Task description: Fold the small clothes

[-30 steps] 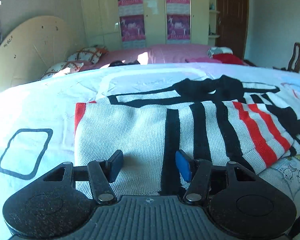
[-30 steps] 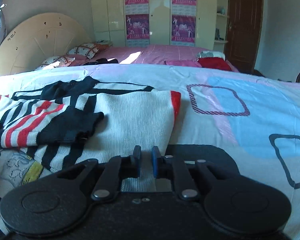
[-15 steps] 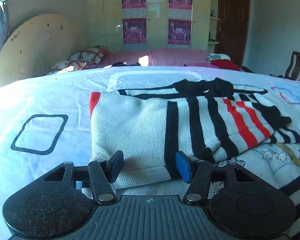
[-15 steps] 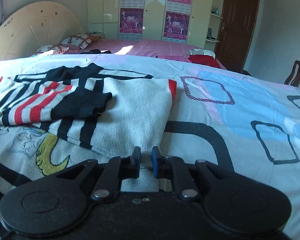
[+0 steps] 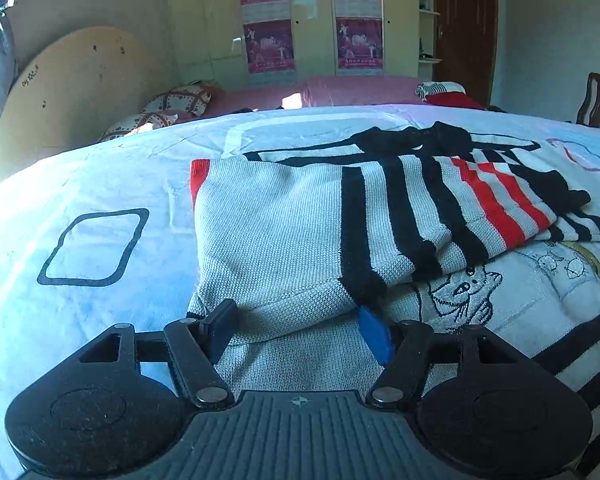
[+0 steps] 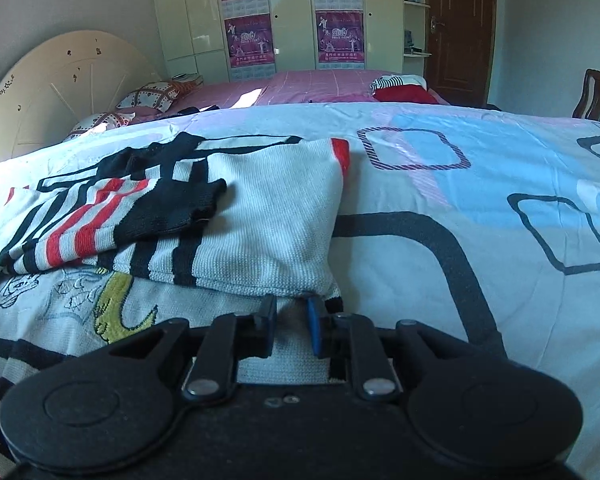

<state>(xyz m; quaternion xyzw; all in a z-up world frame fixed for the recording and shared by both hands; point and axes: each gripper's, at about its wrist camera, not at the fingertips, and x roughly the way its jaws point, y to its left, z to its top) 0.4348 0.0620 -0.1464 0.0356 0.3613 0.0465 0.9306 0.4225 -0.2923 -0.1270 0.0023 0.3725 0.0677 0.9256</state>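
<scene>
Sunlit bedroom, postered wardrobe point(image 6: 276, 20)

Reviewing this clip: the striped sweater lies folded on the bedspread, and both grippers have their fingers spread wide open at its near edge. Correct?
Not quite. Only the left gripper is spread wide; the left wrist view shows that. In the right wrist view, the right gripper has its fingers close together with sweater fabric between them. The sweater does lie folded on the bedspread.

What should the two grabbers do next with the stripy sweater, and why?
Probably draw both back a little from the sweater. The folded top half already lies flat over the lower part with the cat picture. The left gripper is wide open around the fold's edge, and the right gripper shows a gap too, so neither seems to grip it.
</scene>
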